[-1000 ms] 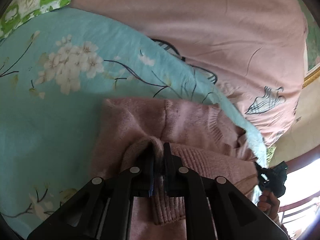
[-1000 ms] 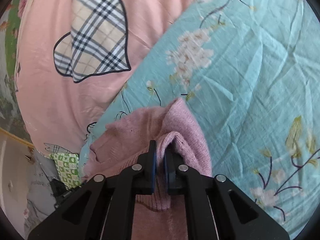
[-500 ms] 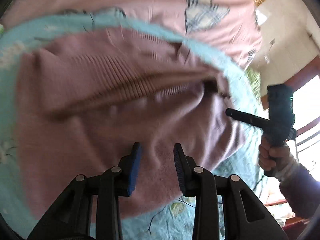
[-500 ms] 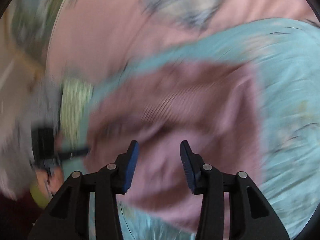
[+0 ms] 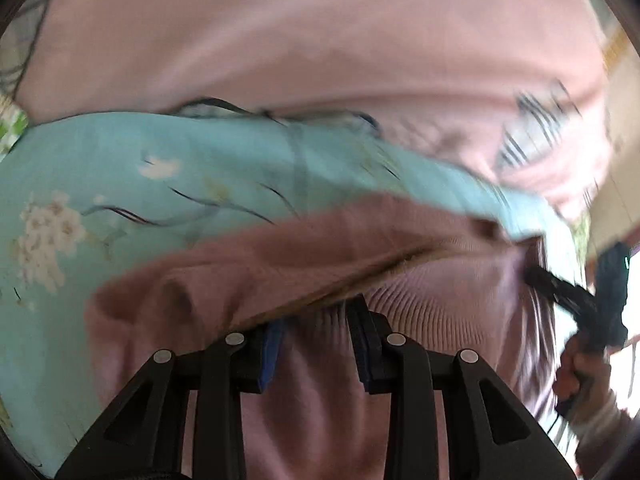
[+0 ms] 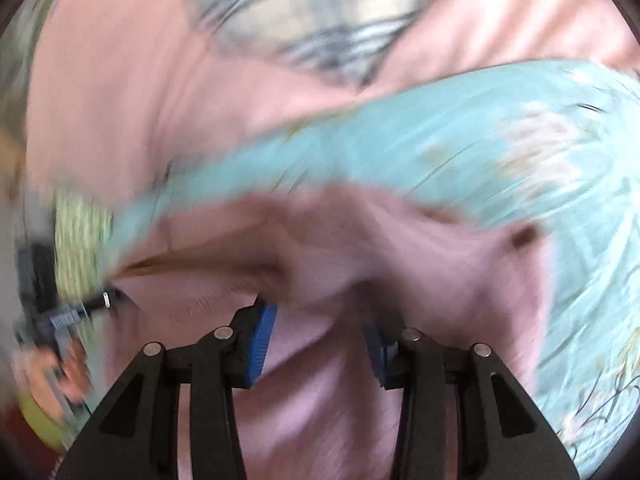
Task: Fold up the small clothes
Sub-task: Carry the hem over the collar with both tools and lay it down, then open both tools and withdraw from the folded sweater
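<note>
A small pink knit sweater [image 5: 304, 264] lies on the turquoise floral sheet [image 5: 120, 184], folded over with a ribbed band showing. My left gripper [image 5: 316, 344] is open, its jaws low against the sweater's folded edge. In the right wrist view the same sweater [image 6: 360, 240] fills the middle, blurred by motion. My right gripper [image 6: 320, 340] is open over its cloth. The right gripper also shows at the sweater's right end in the left wrist view [image 5: 576, 300], held by a hand.
A pink quilt [image 5: 320, 40] with plaid patches lies beyond the turquoise sheet. A green checked cloth [image 6: 80, 240] shows at the bed's edge. The left gripper and the hand holding it [image 6: 52, 320] show at the left in the right wrist view.
Both grippers were shut on the sweater a second ago, then opened and let it go. They have since dropped closer to the folded sweater. Both views are blurred by motion.
</note>
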Available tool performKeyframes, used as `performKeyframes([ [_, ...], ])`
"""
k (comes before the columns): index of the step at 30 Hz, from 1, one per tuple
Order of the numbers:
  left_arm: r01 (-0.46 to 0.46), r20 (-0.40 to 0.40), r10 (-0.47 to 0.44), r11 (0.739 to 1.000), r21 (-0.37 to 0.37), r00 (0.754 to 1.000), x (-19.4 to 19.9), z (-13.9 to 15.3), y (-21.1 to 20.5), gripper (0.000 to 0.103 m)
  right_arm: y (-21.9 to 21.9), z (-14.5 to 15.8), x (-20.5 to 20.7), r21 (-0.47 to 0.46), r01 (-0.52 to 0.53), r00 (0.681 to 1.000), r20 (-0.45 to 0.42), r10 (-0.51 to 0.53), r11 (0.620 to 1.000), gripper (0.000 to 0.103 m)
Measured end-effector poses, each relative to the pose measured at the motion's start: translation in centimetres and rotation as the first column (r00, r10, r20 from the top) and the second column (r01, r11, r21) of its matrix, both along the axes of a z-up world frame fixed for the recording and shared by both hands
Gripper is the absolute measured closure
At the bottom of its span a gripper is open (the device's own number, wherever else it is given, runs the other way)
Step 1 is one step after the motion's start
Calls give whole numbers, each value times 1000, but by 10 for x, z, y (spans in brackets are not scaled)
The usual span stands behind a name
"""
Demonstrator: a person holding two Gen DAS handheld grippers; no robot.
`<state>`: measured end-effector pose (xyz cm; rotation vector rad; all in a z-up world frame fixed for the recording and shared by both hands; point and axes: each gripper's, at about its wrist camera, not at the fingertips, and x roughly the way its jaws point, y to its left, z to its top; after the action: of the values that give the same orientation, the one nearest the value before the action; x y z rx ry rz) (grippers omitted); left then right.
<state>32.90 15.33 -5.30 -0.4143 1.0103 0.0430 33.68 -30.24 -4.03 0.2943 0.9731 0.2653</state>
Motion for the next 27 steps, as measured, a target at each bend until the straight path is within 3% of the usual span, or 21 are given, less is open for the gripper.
performKeyframes([
  [2, -39, -3, 39, 999, -24, 999, 2, -4, 8, 71, -15, 4, 3, 16, 79, 997, 26, -79, 997, 60],
  [5, -63, 17, 64, 997, -46, 998, -6, -1, 8, 69, -27, 8, -2, 29, 103, 994, 39, -104, 994, 59],
  [9, -21, 69, 20, 1000, 14, 997, -16, 22, -8, 36, -33, 17, -24, 24, 107, 992, 58, -108, 994, 59],
  [12, -2, 76, -5, 996, 87, 997, -24, 37, -10, 36, -32, 23, -39, 38, 110, 991, 66, -112, 993, 59],
  [18, 4, 63, -3, 1000, -11, 998, -68, 45, -2, 36, -28, 28, -78, 78, 92, 994, 55, -96, 993, 59],
  [23, 19, 27, -16, 995, -97, 1000, -128, 18, -26, 36, -21, 13, -121, 103, 64, 998, 13, -66, 993, 59],
  [27, -70, -40, 66, 989, -127, 997, -167, -13, -19, 37, -25, -1, -150, 73, 62, 998, -26, -60, 995, 59],
])
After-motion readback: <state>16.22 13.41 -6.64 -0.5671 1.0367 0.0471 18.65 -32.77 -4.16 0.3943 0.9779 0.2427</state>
